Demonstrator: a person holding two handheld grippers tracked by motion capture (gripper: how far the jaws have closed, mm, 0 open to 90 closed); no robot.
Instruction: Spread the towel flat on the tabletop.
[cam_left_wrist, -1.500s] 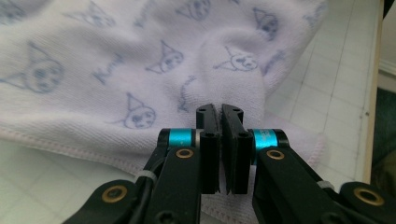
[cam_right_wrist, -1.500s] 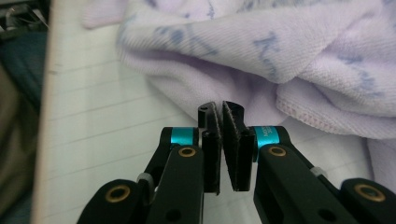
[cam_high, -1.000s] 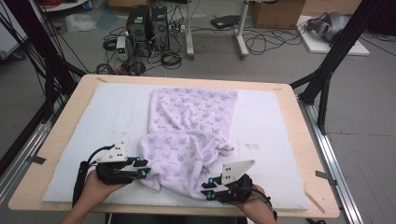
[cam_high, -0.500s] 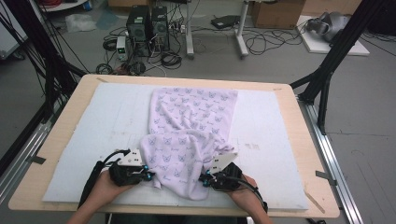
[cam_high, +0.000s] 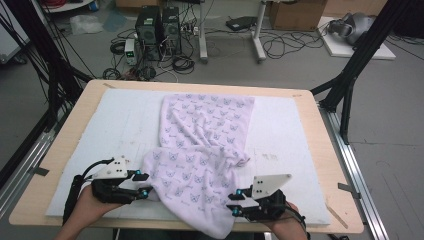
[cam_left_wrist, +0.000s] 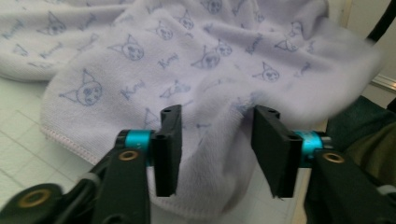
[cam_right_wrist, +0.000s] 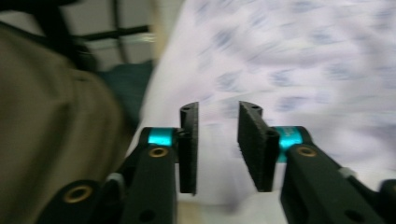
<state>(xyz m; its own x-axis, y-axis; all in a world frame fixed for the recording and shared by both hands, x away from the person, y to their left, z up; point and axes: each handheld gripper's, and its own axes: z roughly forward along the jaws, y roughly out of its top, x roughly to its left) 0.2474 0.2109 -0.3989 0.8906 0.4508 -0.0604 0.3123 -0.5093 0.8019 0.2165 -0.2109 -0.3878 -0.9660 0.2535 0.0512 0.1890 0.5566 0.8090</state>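
On the white foam mat (cam_high: 100, 130) before you, the lilac towel (cam_high: 200, 150) lies lengthwise, its far half spread fairly flat and its near half bunched and rumpled, with one corner drooping over the table's near edge. Your left gripper (cam_high: 145, 186) sits at the towel's near-left edge; in the left gripper view its jaws stand wide apart with the towel's hemmed edge (cam_left_wrist: 116, 154) between them, so nothing is clamped. Your right gripper (cam_high: 234, 202) rests at the near-right edge, and the right gripper view, though blurred, shows a clear gap between its pads with cloth just ahead, so it too looks released. I'd judge you are early in the work: whether the aim is to fold or to smooth the towel, no tidy fold exists yet, and both edges need gripping first. Underneath, the mat covers most of a wooden table (cam_high: 320, 150). Beyond it, the grey floor carries computer towers (cam_high: 160, 25), tangled cables (cam_high: 290, 42) and black frame legs (cam_high: 360, 55).
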